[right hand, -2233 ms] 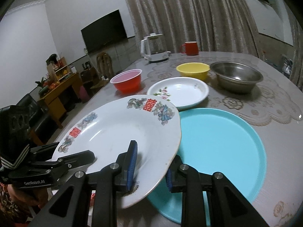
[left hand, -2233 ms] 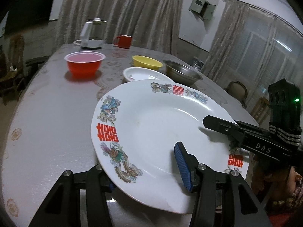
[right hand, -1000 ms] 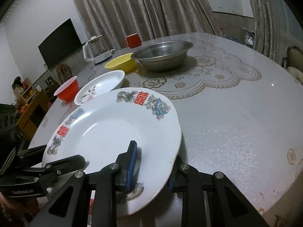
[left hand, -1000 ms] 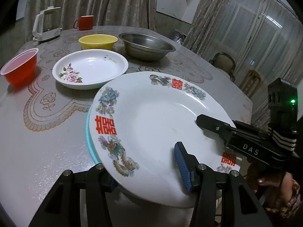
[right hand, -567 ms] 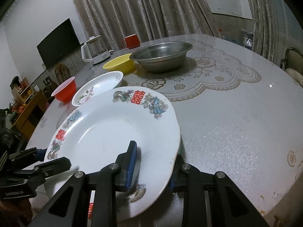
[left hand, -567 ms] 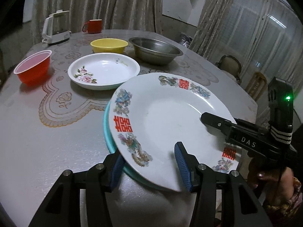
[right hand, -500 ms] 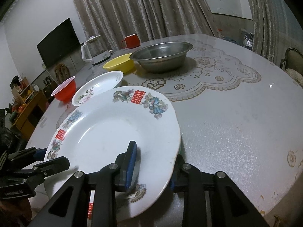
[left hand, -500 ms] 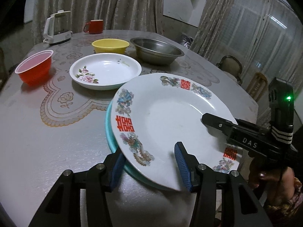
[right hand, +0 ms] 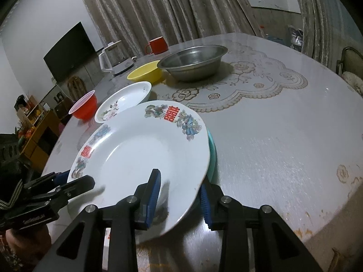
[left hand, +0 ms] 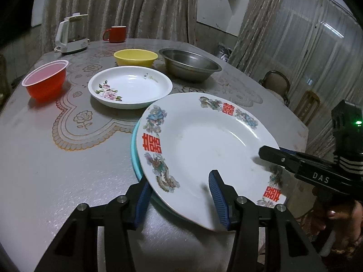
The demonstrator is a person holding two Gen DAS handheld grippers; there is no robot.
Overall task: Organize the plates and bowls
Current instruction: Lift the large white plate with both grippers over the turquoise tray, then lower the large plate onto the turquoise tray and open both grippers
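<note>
A large white plate point(left hand: 204, 145) lies on a teal tray point(left hand: 135, 158) at the near edge of a round table point(left hand: 56, 170). The plate is round, so it has no long axis; it faces up, roughly level, its near edge slightly raised. Its rim carries coloured dragon and flower motifs and red Chinese double-happiness characters, one at the far rim, one at each side.

The left gripper point(left hand: 179, 199) straddles the plate's near-left rim: one blue pad below and outside the edge, the other above the plate's inner surface. The pads stand apart from the rim, so the fingers look released rather than clamped. The right gripper point(right hand: 180, 197) straddles the opposite near rim, its jaws opening with the rim between them and a gap showing at the outer pad. Seen from the left wrist, the right gripper's body bears the white letters "DAS". The writing on the left gripper's body, seen from the right wrist, is too blurred to read.

Beyond the plate stand a flowered dish point(left hand: 130, 87), a red bowl point(left hand: 45, 81), a yellow bowl point(left hand: 135, 57), a steel bowl point(left hand: 189, 64), a red mug point(left hand: 115, 34) and a white kettle point(left hand: 72, 37).
</note>
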